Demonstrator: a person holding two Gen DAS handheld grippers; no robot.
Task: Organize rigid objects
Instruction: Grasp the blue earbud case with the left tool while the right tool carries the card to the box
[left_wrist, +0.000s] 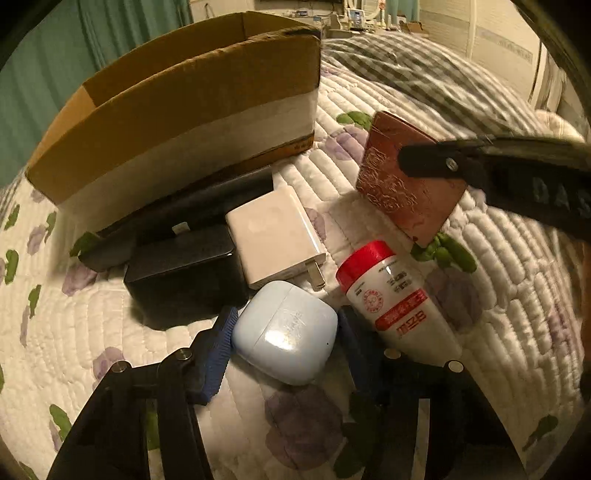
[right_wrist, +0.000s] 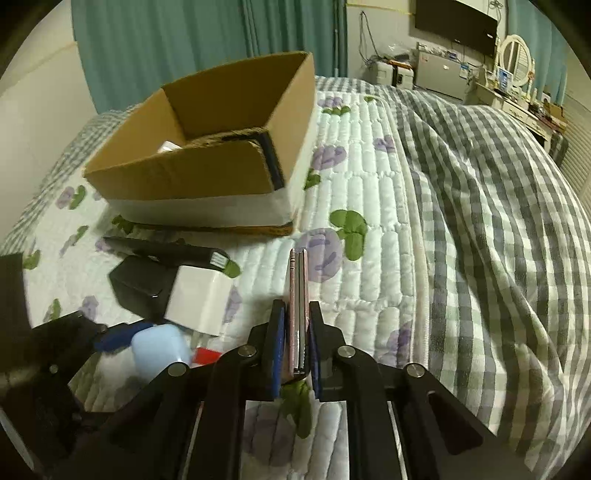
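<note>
Now we see the left gripper (left_wrist: 284, 341) with its ribbed blue fingers (left_wrist: 218, 350) closing around a smooth, rounded pale-blue case (left_wrist: 286, 341) on the quilted bed (left_wrist: 498, 258). Right of it, the right gripper (right_wrist: 296, 343) pinches a flat pink phone (right_wrist: 298, 306) by its edges, lifted above the quilt, near the cardboard box (right_wrist: 207, 173).

My left claw (left_wrist: 284, 345) had ribbed blue pads around a smooth, glossy pale-blue plastic case (left_wrist: 286, 334). The bottle (left_wrist: 393, 297) looked like shiny white plastic with a red cap. The box (left_wrist: 177, 114) was matt brown cardboard with rough torn edges. The quilt (left_wrist: 498, 277) was soft stitched cloth. The charger (left_wrist: 275, 236) looked like smooth white plastic.
</note>
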